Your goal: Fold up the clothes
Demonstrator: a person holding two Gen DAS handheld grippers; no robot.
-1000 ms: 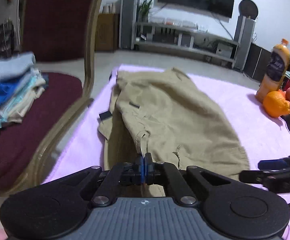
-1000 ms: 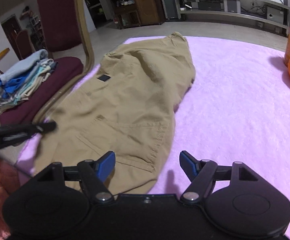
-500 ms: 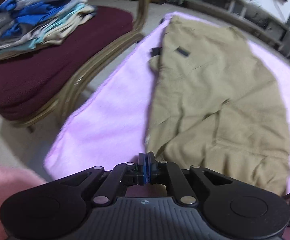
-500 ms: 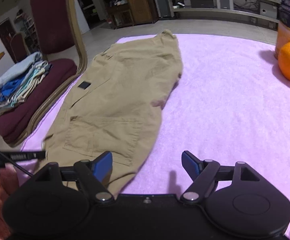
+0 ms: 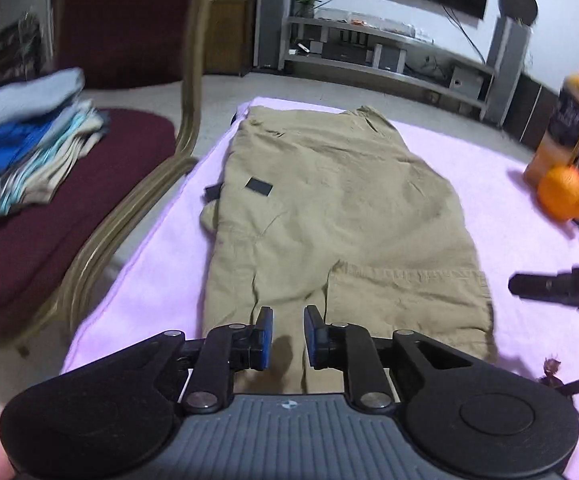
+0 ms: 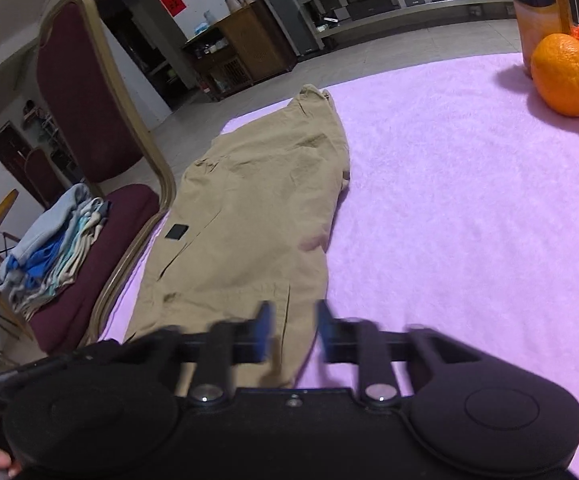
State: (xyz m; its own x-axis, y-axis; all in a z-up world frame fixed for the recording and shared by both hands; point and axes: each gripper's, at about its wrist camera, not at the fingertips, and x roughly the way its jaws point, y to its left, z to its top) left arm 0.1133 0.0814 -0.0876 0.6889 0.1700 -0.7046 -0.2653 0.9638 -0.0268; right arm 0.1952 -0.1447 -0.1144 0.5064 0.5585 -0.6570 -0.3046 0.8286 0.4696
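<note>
Khaki trousers [image 5: 329,208] lie lengthwise, one leg over the other, on a pink towel [image 5: 157,280]. My left gripper [image 5: 288,336] hovers over their near hem; its jaws are opening, with a narrow gap, and no cloth is pinched between them. My right gripper [image 6: 294,332], blurred, is over the near right edge of the trousers [image 6: 257,208]. Its jaws are closing but still apart, and nothing is pressed between the pads. A finger of the right gripper [image 5: 561,286] also shows at the right edge of the left wrist view.
A maroon chair [image 5: 89,208] stands left of the table with a stack of folded clothes [image 5: 29,152] on its seat. At the far right of the towel [image 6: 449,220] are an orange [image 6: 567,74] and a juice bottle [image 6: 537,12]. A TV shelf lies behind.
My left gripper, shut on the trouser fabric a second ago, has let go and parted a little. The right jaws have narrowed from wide. The trousers now lie flatter.
</note>
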